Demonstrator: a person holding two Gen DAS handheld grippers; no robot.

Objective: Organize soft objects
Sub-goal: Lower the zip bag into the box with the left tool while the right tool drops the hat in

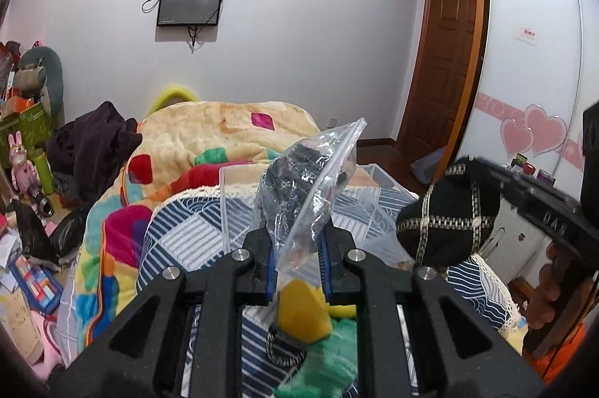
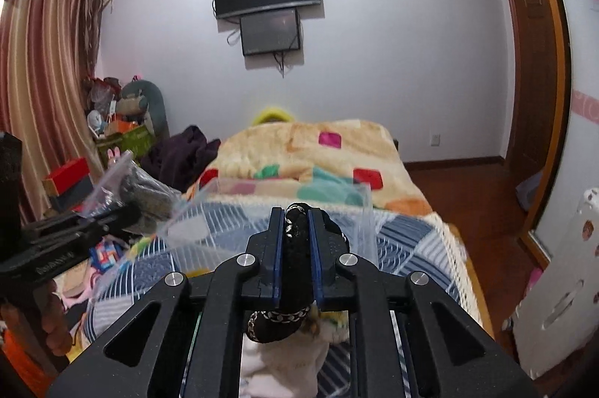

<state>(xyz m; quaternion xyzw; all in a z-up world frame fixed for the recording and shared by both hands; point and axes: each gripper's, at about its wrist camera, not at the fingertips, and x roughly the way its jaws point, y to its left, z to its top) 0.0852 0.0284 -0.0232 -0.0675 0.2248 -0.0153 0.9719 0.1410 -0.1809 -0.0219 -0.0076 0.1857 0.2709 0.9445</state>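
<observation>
My left gripper [image 1: 295, 248] pinches a clear zip bag [image 1: 307, 181] of dark items, raised above the patterned quilt [image 1: 194, 229]. My right gripper [image 2: 295, 240] clamps a black gold-trimmed fabric bundle [image 2: 295, 259], raised over the clear plastic bin [image 2: 209, 229] on the bed.

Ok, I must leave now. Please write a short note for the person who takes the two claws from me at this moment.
Left claw: shut on the clear zip bag, which already has dark knitted things inside; held up over the bed.
Right claw: shut on a rolled black sock with pale chain pattern, held in the air beside the bag.
Clear plastic bin stands on the striped quilt, just ahead of both claws.
Done: some items bagged, sock picked up.
Left: probably the sock goes into the bag or the bin; a yellow and a green soft item lie below the left claw, not yet sorted.
</observation>
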